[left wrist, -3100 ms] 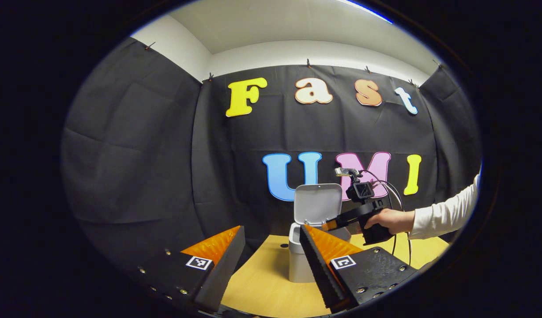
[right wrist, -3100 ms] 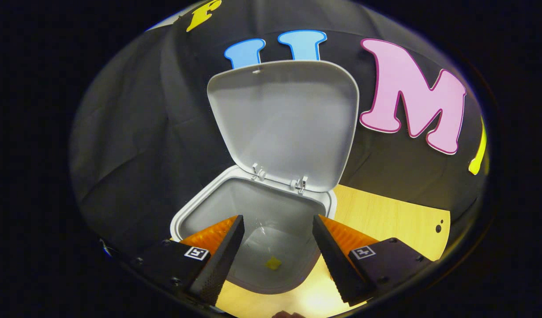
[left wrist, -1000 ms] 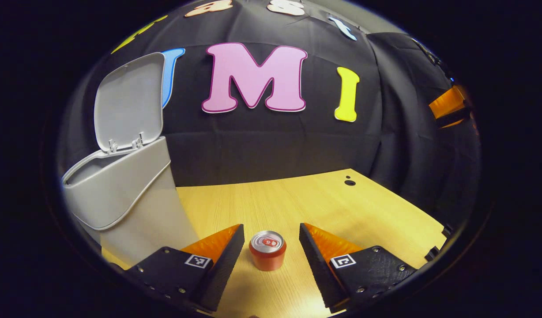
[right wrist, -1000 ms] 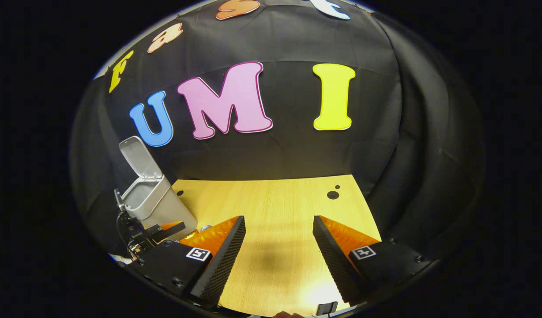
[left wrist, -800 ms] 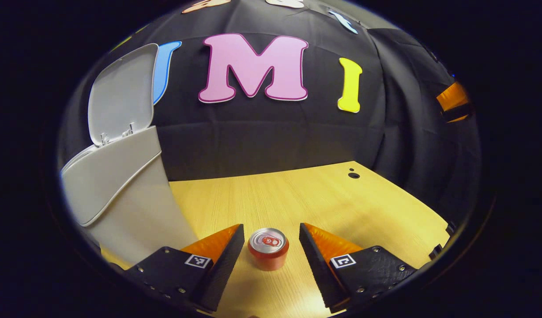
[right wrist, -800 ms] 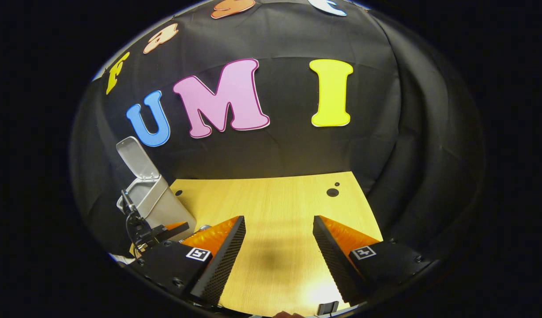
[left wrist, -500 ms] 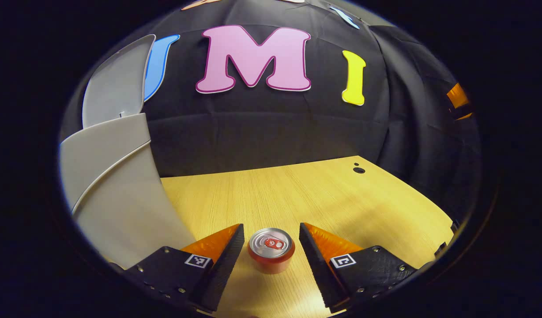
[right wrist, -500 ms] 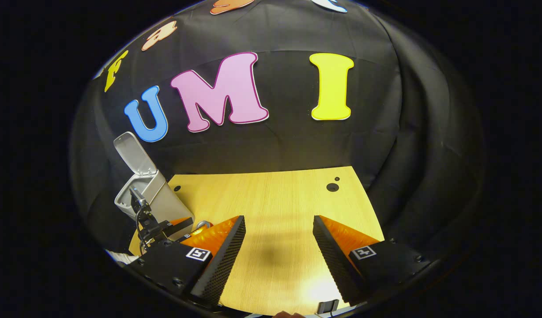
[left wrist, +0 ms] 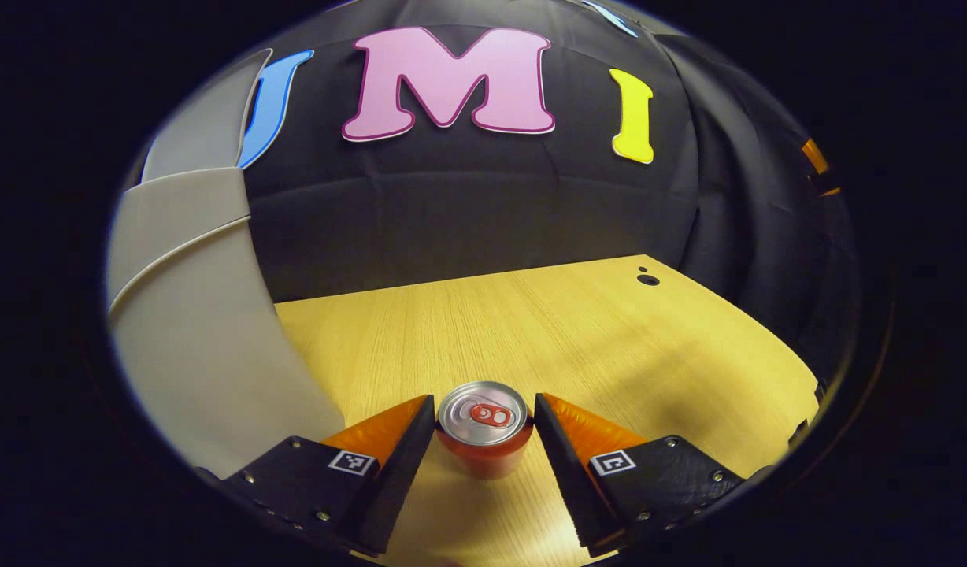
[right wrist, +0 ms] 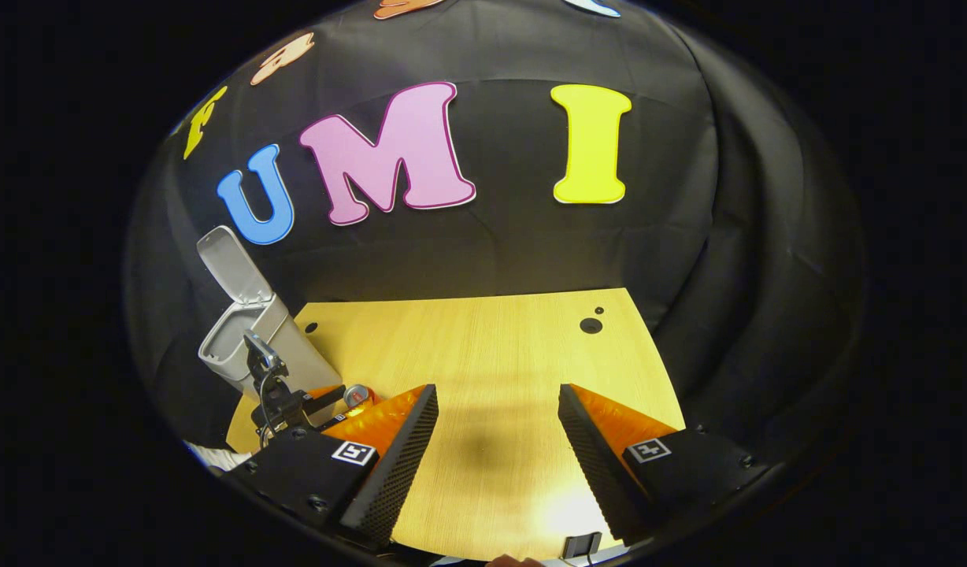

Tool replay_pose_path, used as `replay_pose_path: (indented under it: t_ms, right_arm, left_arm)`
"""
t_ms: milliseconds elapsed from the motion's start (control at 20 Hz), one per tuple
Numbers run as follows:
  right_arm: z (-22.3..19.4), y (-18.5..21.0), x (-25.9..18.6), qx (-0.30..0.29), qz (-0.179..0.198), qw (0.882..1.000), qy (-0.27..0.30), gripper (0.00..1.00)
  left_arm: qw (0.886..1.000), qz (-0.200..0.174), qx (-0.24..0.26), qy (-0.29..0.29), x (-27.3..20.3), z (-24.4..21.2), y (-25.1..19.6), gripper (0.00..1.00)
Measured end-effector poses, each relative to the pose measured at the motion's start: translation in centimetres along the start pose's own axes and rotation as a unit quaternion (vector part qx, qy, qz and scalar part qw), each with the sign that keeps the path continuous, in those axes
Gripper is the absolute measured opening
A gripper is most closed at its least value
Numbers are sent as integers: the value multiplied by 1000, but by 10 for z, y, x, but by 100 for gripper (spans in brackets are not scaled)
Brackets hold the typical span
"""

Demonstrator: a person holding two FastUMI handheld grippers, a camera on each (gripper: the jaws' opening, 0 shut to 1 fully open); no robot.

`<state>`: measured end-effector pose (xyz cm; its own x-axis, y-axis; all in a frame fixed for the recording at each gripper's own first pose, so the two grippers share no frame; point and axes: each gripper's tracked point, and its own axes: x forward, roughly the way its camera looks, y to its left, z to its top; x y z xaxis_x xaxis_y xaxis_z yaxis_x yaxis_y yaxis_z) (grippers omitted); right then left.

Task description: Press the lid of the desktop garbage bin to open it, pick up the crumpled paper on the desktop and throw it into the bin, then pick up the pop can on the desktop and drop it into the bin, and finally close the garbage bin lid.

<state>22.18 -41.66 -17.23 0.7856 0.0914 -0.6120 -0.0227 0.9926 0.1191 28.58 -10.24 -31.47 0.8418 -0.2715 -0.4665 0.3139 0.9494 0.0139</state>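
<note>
A red pop can (left wrist: 483, 429) with a silver top stands upright on the wooden table (left wrist: 531, 331). My left gripper (left wrist: 484, 405) is open, low over the table, with one finger on each side of the can. The grey bin (left wrist: 184, 331) rises close on the left, its lid (left wrist: 204, 130) swung up. In the right gripper view my right gripper (right wrist: 497, 391) is open above bare table with nothing between its fingers. The bin (right wrist: 271, 346) with its raised lid (right wrist: 230, 264), the left gripper (right wrist: 294, 405) and the can (right wrist: 357, 394) show at the lower left there.
Black cloth walls close off the table at the back and right. Two small dark holes (left wrist: 647, 278) mark the table's far right corner, also seen as holes (right wrist: 590, 324) in the right gripper view. The other gripper's fingers (left wrist: 818, 161) show at the far right edge.
My left gripper has moved from the bin down to the can and slid forward until the can sits between its fingers. My right gripper has drawn back from over the bin.
</note>
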Motion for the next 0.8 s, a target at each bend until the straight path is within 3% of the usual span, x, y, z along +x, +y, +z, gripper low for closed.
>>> replay_pose_path:
  t_ms: [800]
  right_arm:
    - [-9,1,9,2,-8,1000,13,99]
  left_arm:
    - [1000,-5,2,26,16,-16,1,88]
